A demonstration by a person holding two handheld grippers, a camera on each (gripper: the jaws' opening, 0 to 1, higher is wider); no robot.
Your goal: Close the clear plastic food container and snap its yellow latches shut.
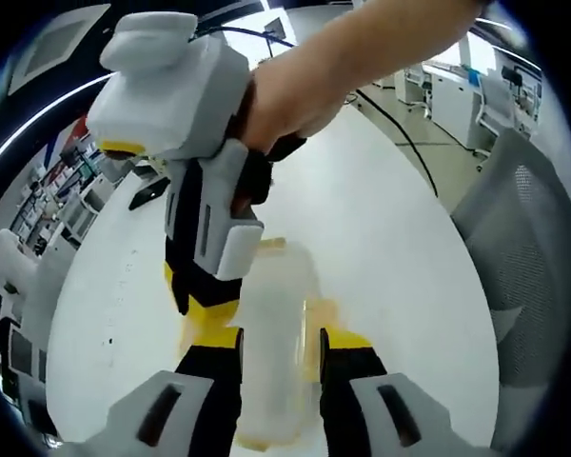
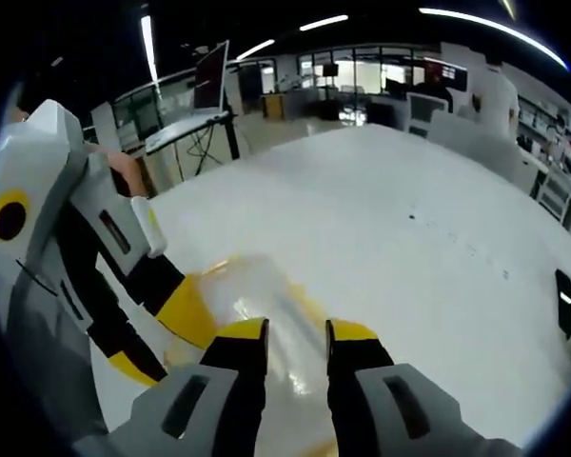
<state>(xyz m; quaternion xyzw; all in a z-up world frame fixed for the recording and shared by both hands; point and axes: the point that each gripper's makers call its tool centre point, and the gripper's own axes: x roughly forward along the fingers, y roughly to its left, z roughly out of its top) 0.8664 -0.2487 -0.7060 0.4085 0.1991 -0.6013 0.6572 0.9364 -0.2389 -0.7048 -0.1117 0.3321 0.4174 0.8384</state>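
The clear plastic container (image 1: 276, 314) lies on the white table (image 1: 371, 219), blurred, with yellow showing at its sides. My left gripper (image 1: 281, 338) has one jaw on each side of the container and seems shut on it. The right gripper (image 1: 209, 322), held by a hand (image 1: 295, 90), comes down from above onto the container's left edge. In the right gripper view the container (image 2: 257, 286) lies just beyond my right gripper (image 2: 297, 328), whose jaws stand a little apart over a yellow strip (image 2: 305, 305). The left gripper (image 2: 167, 333) enters from the left at the container's side.
A grey mesh chair (image 1: 533, 248) stands by the table's right edge. A small black device (image 1: 150, 193) lies on the table, and it shows again as a black device (image 2: 563, 303) far right. A black cable (image 1: 400, 133) crosses the floor. A desk with a monitor (image 2: 209, 86) stands behind the table (image 2: 409, 238).
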